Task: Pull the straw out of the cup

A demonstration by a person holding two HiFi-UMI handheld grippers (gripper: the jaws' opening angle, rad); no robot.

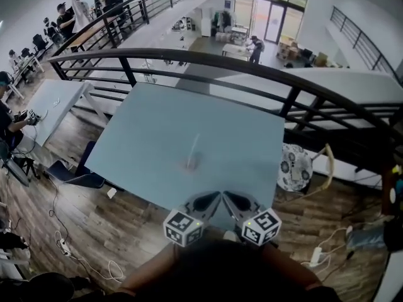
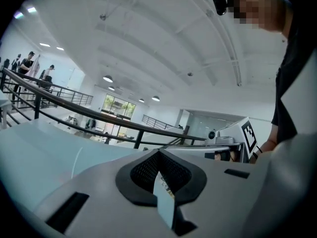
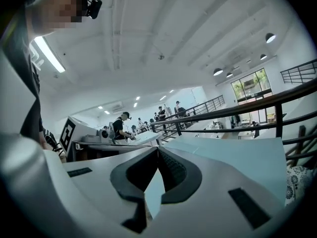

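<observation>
Well, my grey left gripper [image 2: 158, 151] and right gripper [image 3: 157, 148] are both pinched together, empty. Clear cup [image 1: 192, 163] with thin straw [image 1: 196, 145] stands at twelve o'clock, mid smooth table [image 1: 145, 131], room all around.

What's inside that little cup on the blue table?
A thin straw leans out of the cup. Whether any drink is inside cannot be seen; the cup is too small and blurred.

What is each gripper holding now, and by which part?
Nothing is held. The left gripper and the right gripper are both shut and empty; the cup with its straw stands apart on the table.
</observation>
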